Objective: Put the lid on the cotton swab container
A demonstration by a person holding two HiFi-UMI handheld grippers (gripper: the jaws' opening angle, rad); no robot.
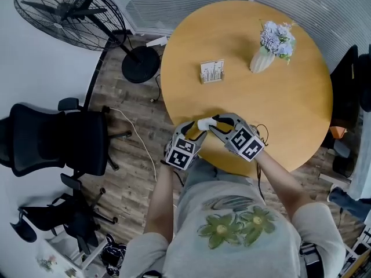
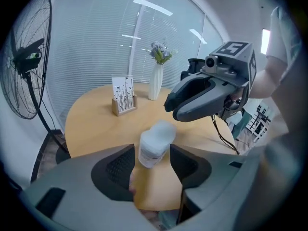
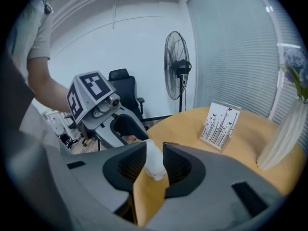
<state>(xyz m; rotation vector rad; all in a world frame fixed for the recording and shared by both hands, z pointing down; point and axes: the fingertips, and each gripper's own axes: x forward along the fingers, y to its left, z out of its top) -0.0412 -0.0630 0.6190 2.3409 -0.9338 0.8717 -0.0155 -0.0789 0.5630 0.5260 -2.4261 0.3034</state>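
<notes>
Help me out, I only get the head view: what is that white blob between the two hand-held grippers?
Observer: The left gripper view shows it is the cotton swab container, a cloudy tub with a label, gripped between the pads of the left hand-held gripper.
Operator: Is it resting on the table?
Observer: It looks lifted: in that view it hangs tilted, with the table behind it.
Operator: And the other one?
Observer: The right gripper view shows the right hand-held gripper closed on the white lid end, with a pad on each side.
</notes>
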